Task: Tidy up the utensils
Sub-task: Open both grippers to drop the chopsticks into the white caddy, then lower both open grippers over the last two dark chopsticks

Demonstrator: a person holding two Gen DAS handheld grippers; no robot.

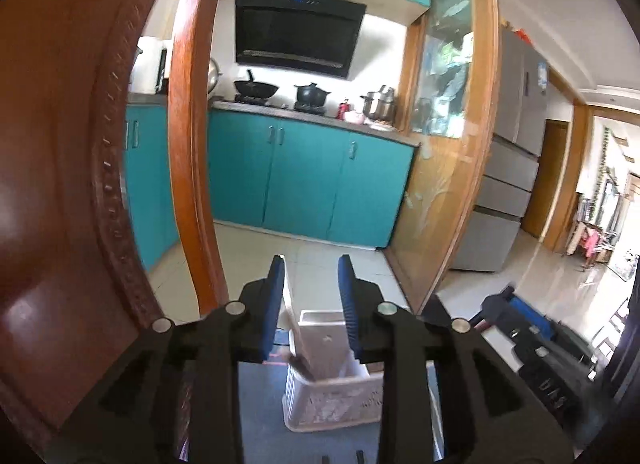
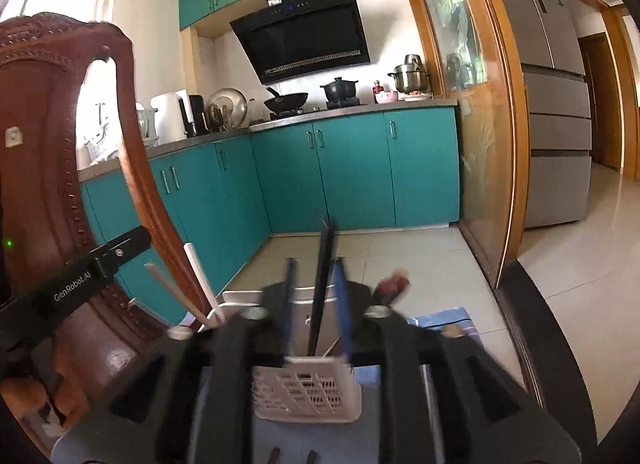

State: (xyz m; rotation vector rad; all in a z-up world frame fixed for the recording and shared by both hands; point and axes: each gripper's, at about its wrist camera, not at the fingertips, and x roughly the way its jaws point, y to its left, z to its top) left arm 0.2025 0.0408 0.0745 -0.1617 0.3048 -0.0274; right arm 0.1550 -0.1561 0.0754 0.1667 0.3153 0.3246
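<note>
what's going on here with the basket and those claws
A person holds a claw in each hand over a white slotted utensil basket on a blue mat. The left claw is open, with a white utensil standing in the basket beside its left pad. Dark chopsticks stand in the basket between the open pads of the right claw. White chopsticks lean at the basket's left. Both utensils look dropped in already.

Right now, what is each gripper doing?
Left gripper: open, holding nothing.
Right gripper: open; dark chopsticks stand between its fingers, apparently released.
</note>
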